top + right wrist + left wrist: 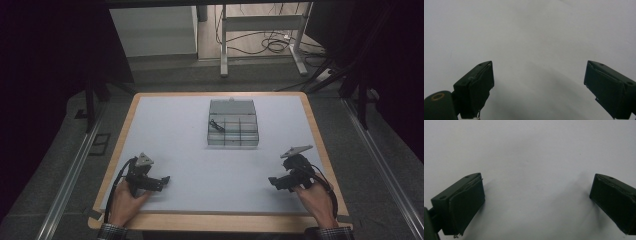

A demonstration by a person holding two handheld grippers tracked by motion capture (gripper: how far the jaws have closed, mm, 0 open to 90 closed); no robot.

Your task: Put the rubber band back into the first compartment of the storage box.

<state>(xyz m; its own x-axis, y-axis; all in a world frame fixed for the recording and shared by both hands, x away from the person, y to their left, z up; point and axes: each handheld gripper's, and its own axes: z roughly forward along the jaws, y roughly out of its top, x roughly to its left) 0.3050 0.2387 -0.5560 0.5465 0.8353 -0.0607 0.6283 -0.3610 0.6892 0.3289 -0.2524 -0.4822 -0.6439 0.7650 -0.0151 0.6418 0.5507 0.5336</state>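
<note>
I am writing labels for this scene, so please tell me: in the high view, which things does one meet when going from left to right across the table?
left gripper → clear compartment box, farther back on the table → right gripper

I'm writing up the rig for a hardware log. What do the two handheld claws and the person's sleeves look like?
Both are black, blocky handheld units. The left claw and right claw each carry a grey three-cornered plate on top and trail a black cable looping back past the hand. In the gripper views the jaws are dark, rectangular blocks with flat pads and small screw holes. The cuffs at the wrists look checked or plaid.
</note>
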